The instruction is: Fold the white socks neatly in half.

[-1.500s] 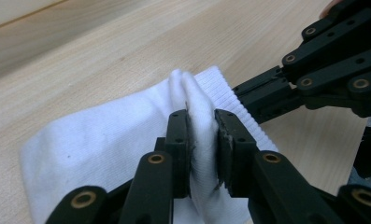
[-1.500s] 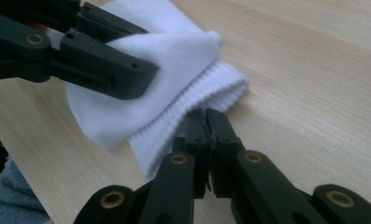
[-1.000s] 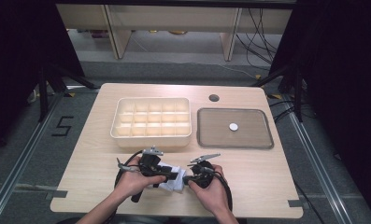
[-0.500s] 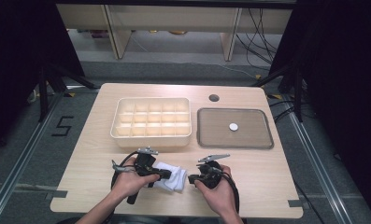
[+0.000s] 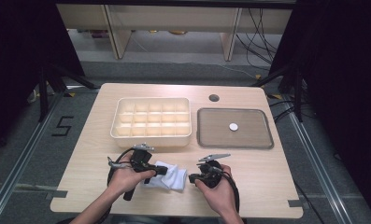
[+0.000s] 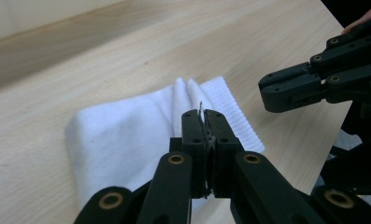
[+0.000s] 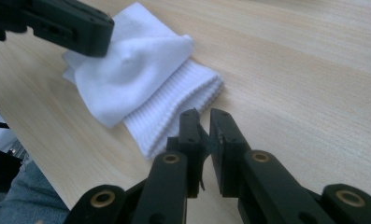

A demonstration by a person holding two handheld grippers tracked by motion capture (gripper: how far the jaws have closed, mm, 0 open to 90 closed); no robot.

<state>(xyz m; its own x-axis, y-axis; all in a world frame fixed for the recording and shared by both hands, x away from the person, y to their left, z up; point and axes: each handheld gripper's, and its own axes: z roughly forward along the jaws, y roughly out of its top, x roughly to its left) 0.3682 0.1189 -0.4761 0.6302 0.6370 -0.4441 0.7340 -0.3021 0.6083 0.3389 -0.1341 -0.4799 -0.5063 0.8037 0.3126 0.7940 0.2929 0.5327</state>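
A folded white knit sock point(image 5: 168, 176) lies flat on the pale wooden table point(image 5: 272, 172) near its front edge, long axis across the table, ribbed cuff point(image 7: 174, 114) toward the right gripper point(image 5: 193, 178). The left gripper point(image 5: 163, 171) sits over the sock's left part; its black jaws have just been closing and now meet, though whether they pinch cloth cannot be told. The right gripper rests just off the cuff, jaws a narrow slit apart, holding nothing. Bare tabletop lies open to the right. Farther back stand a cream compartmented plastic box point(image 5: 151, 118) and a grey rectangular tray point(image 5: 258, 137).
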